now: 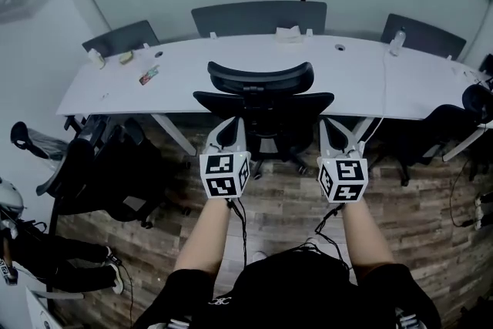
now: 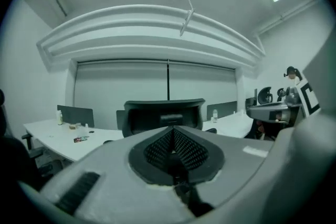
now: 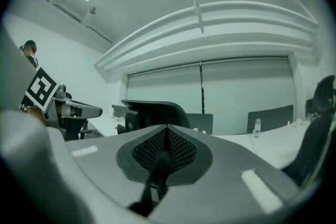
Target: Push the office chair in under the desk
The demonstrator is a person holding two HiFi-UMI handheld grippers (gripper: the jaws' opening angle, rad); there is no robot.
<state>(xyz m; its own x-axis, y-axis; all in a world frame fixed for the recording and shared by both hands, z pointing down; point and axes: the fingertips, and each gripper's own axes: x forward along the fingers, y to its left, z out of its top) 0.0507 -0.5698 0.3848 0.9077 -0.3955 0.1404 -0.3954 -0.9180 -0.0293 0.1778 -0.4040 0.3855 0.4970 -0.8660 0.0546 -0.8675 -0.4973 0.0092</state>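
Dead centre, the office chair (image 1: 262,100) stands against the desk (image 1: 192,77), and its backrest and headrest block the straight line forward. The left gripper (image 1: 229,132) and right gripper (image 1: 334,133), jaws together, sit near the backrest's two ends, and the narrow lanes past each side run under the desk edge. A slanted white desk leg (image 1: 174,133) cuts across the left lane. Lower left, a black chair (image 1: 108,166) crowds the floor; at right, another dark chair (image 1: 431,131) fills the space under the desk. Open wood floor (image 1: 285,200) lies in the lower centre. On top, a bottle (image 1: 397,40) stands upper right, and small items (image 1: 148,75) lie upper left.
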